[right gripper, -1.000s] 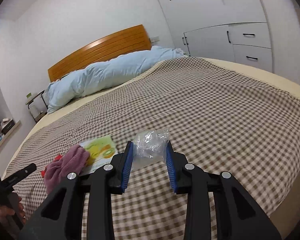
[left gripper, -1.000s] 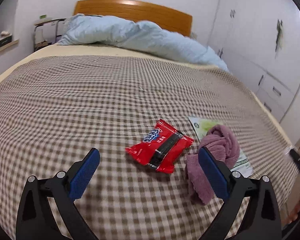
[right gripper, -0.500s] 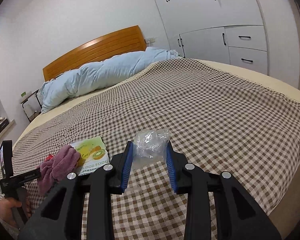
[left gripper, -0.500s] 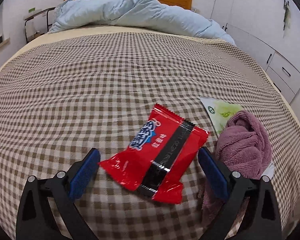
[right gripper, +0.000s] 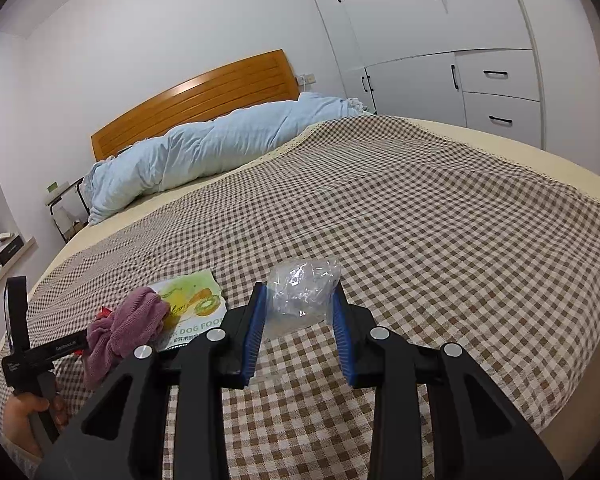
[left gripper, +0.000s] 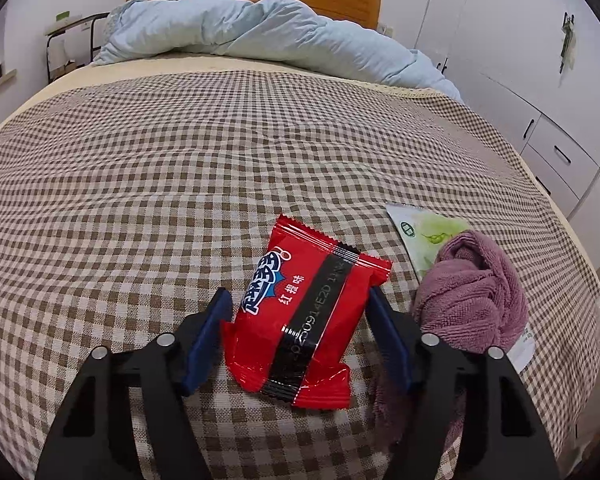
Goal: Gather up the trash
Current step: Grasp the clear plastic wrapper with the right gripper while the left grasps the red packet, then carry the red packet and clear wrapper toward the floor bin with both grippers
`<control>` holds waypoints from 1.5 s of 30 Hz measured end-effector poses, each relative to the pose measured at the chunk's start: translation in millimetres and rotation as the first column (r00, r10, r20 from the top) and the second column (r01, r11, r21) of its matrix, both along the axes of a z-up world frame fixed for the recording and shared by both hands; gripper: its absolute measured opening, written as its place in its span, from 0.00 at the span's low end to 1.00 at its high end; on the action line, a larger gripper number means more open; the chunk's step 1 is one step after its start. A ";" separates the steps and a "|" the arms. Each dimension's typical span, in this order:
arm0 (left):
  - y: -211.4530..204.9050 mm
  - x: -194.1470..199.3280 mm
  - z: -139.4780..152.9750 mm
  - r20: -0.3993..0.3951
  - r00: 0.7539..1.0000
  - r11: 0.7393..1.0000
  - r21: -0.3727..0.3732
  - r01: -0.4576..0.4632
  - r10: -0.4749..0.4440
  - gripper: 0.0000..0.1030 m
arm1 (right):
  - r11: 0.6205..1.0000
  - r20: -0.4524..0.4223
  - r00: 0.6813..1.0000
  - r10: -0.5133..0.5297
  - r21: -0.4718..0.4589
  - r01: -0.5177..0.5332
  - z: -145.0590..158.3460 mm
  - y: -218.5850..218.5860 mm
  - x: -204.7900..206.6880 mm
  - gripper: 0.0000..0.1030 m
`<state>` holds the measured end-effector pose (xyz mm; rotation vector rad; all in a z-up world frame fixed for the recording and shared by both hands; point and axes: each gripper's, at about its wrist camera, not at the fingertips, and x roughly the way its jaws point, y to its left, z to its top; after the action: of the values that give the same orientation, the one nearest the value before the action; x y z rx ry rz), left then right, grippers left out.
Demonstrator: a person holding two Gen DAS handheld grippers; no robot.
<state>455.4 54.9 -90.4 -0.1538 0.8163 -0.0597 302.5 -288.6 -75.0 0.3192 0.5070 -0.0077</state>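
Meanwhile the left gripper (left gripper: 296,334) is closing around the red snack packet (left gripper: 306,316) lying on the checked bedspread (left gripper: 180,200), pads not yet visibly pressing, while the right gripper (right gripper: 300,320) holds a crumpled clear plastic bag (right gripper: 302,296) clamped, apparently awaiting disposal.

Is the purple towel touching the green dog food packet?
Touching. The left wrist view shows the purple towel lying on the green dog food packet, covering its near part.

The green pouch (left gripper: 424,232) at right of frame is partly covered by the purple towel (left gripper: 472,300). The red wrapper (right gripper: 105,312) is almost wholly hidden behind it.
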 end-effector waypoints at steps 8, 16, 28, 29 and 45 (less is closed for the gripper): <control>0.4 -8.5 8.1 0.025 0.999 0.999 0.028 -0.032 0.031 0.52 | 1.000 -0.003 1.000 0.014 0.006 -0.014 -0.9 2.8 2.3 0.31; 17.1 -19.2 19.4 0.066 0.994 0.996 0.002 -0.093 0.093 0.51 | 1.000 0.003 1.000 0.028 0.011 -0.028 0.0 3.7 1.8 0.31; 19.5 -55.9 49.5 0.155 0.980 0.992 -0.017 -0.121 0.122 0.51 | 0.998 0.026 0.998 0.057 0.025 -0.057 7.4 5.1 -4.9 0.31; 19.8 -58.8 52.1 0.162 0.979 0.993 -0.018 -0.121 0.122 0.51 | 0.998 0.032 0.998 0.060 0.023 -0.061 9.4 5.5 -6.4 0.31; -37.2 -137.3 96.5 0.332 0.943 0.999 -0.031 -0.018 0.027 0.51 | 0.993 0.089 0.990 0.110 0.043 -0.114 27.0 4.3 -26.1 0.31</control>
<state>318.1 17.7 6.0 -0.1730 0.4758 -0.0734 276.5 -284.3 -48.0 0.3359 0.4385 0.1269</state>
